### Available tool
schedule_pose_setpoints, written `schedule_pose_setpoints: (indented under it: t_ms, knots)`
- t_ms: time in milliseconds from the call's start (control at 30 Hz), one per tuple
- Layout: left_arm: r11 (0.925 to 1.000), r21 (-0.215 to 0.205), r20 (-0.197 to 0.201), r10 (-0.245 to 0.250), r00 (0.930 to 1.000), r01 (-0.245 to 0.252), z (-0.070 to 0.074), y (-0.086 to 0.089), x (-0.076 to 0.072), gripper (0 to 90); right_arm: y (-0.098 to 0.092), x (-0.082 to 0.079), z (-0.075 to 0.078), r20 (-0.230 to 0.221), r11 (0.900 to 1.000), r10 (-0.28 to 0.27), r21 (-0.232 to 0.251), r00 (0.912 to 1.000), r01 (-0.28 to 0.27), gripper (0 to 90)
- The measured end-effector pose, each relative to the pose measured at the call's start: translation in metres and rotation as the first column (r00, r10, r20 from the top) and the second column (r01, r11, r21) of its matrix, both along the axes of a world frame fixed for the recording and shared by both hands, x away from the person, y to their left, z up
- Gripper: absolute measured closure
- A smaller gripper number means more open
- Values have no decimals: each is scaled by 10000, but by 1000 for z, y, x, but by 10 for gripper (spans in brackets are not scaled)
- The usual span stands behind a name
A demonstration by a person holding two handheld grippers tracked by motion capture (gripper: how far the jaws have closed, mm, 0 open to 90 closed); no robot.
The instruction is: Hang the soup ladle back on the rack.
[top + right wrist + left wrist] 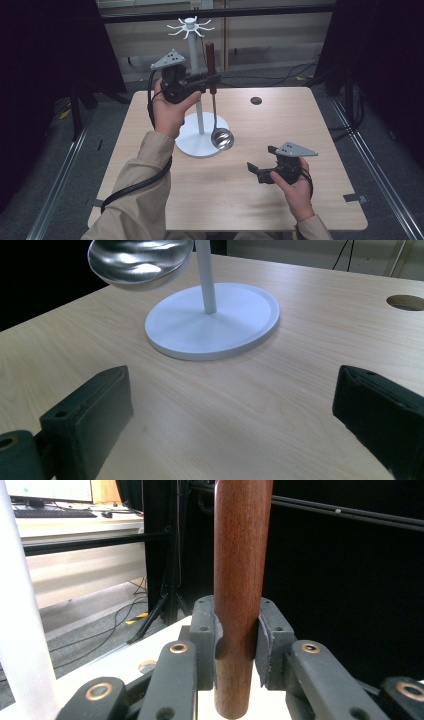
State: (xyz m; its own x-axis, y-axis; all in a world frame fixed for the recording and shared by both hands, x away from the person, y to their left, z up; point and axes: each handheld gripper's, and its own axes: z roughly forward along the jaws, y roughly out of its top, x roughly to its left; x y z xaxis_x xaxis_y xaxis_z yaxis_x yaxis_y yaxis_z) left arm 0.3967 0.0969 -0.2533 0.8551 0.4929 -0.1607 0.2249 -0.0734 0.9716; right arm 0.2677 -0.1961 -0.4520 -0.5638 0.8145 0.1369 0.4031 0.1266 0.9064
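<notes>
Wood, dark and reddish, forms the handle of the ladle, and the left tongs are closed firmly on it, the pads pressing on both sides near its lower end. The ladle hangs upright from them, its steel bowl just above the round base of the white rack, whose pole stands directly beside the tongs. The right tongs rest low over the tabletop, jaws wide apart and holding nothing, well away from the ladle.

I think the risk is that the long ladle swings and knocks the pole, or the smooth handle slips down between the pads, because the grip is far from the heavy bowl.

Pale wood grain covers the tabletop, with one round hole beyond the left tongs. Dark curtains surround the room, and cables lie on the grey floor.
</notes>
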Motion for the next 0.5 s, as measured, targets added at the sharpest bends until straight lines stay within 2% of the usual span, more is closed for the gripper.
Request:
schedule_pose_setpoints:
  t_ms: [133,500]
  knots:
    - [9999,-107,-27,36,10000,-36,4,0,4,738,0,0,1,-11,10000,-51,82,10000,51,21]
    - [9996,-70,15,285,9996,-285,11,2,14,738,-2,0,1,-53,9998,-48,166,10000,49,24]
